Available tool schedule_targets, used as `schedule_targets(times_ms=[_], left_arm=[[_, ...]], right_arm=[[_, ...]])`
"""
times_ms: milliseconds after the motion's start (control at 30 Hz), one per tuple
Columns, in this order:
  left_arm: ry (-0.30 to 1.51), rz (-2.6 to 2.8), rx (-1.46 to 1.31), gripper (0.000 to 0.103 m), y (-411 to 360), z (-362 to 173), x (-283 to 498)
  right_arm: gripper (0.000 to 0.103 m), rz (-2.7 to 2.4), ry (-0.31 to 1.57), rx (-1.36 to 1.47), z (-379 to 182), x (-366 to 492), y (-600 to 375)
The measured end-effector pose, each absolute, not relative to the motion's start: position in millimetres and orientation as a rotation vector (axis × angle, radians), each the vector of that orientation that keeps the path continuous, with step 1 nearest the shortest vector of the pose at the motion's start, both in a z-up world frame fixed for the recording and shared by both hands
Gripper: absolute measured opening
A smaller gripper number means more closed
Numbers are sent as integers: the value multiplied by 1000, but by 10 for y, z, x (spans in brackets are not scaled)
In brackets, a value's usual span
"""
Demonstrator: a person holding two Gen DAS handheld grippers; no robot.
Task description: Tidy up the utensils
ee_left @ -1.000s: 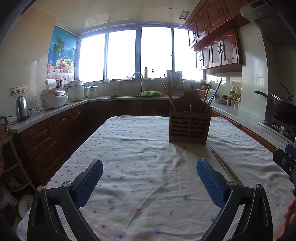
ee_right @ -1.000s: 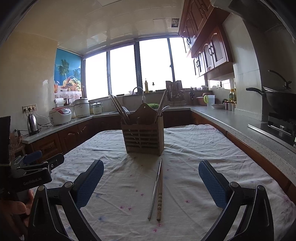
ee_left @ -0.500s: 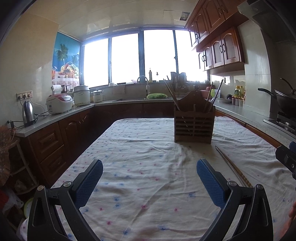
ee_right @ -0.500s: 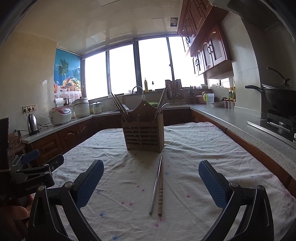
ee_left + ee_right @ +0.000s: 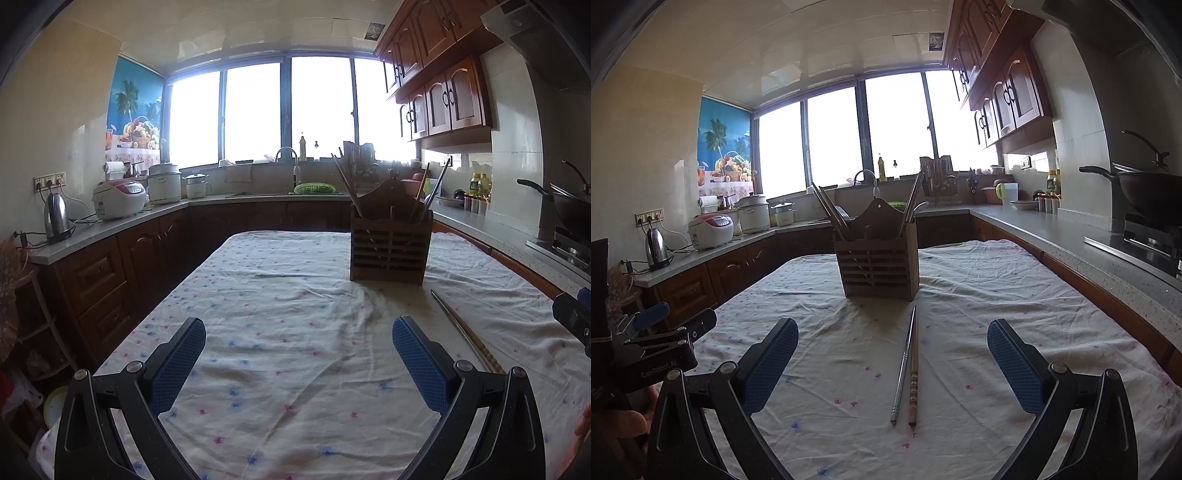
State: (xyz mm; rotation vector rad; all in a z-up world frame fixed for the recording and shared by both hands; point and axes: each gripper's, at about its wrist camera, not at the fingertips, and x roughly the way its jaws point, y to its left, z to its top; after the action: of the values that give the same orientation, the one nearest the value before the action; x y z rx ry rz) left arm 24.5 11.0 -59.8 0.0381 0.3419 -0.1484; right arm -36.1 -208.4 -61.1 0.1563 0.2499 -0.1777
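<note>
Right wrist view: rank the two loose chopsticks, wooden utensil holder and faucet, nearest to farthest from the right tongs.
1. The two loose chopsticks, on the cloth between the open right tongs.
2. Wooden utensil holder, straight ahead, mid-table.
3. Faucet, behind it at the window counter.

We see a slatted brown wooden utensil holder (image 5: 877, 260) standing upright on the cloth-covered surface, chopsticks leaning out of both sides. Just before it lie a silver metal chopstick (image 5: 904, 363) and a brown wooden chopstick (image 5: 914, 365), side by side.
</note>
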Motion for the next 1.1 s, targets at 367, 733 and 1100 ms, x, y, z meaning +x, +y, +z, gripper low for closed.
schedule_targets(times_ms=[367, 733, 1100], left_arm=[[342, -146, 34, 102, 105, -590, 228], [348, -154, 33, 102, 84, -576, 197], [338, -154, 31, 102, 60, -579, 158]], right_arm=[[103, -168, 259, 169, -612, -355, -2081], [103, -170, 247, 177, -603, -381, -2076], [103, -174, 235, 178, -605, -410, -2065]])
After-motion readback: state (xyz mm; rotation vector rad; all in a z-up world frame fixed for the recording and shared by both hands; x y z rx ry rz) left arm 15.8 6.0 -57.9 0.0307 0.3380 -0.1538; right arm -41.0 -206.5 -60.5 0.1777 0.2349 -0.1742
